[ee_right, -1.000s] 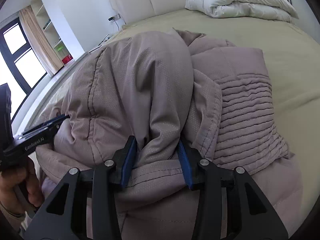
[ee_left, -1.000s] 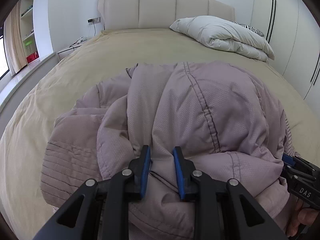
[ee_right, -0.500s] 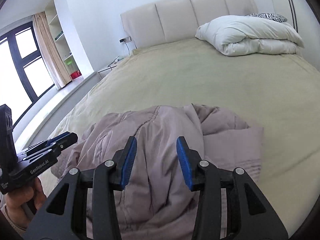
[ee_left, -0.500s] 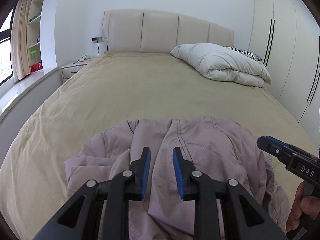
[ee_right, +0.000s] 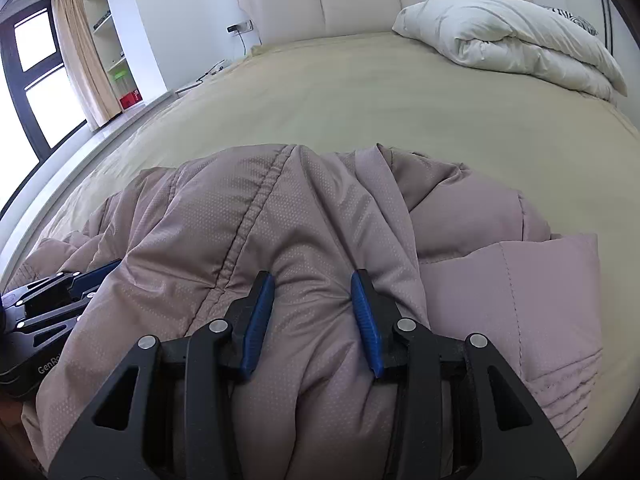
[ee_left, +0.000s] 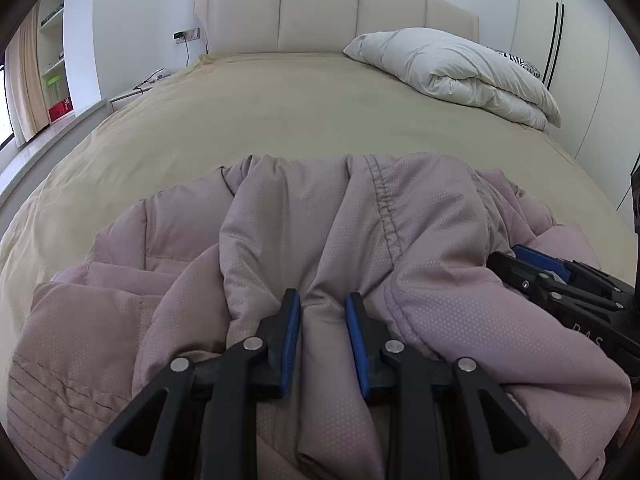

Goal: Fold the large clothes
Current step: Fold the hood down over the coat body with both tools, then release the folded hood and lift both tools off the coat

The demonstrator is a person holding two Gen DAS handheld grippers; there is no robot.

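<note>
The left hand-held gripper was pinched on a thick gather of the mauve padded jacket, its blue pads pressing the fabric from both sides; the right hand-held gripper clamped a wider bunch of the same jacket, the cloth bulging between its pads. The two stood near each other along the jacket's near edge, each visible at the border of the other's view. The jacket lay heaped at the foot of the bed, its far part crumpled on the tan cover and a quilted hem panel spread flat to the right side.

The risks, as I judged them: the slick, puffy shell could creep out from the pads, since each grip held a rounded fold rather than a flat edge; more than one layer might have been caught in either bunch, so a pull would drag the whole heap instead of laying one fold; uneven pulls could twist the seam and leave the fold crooked; the white duvet lay well apart and posed no hazard.
</note>
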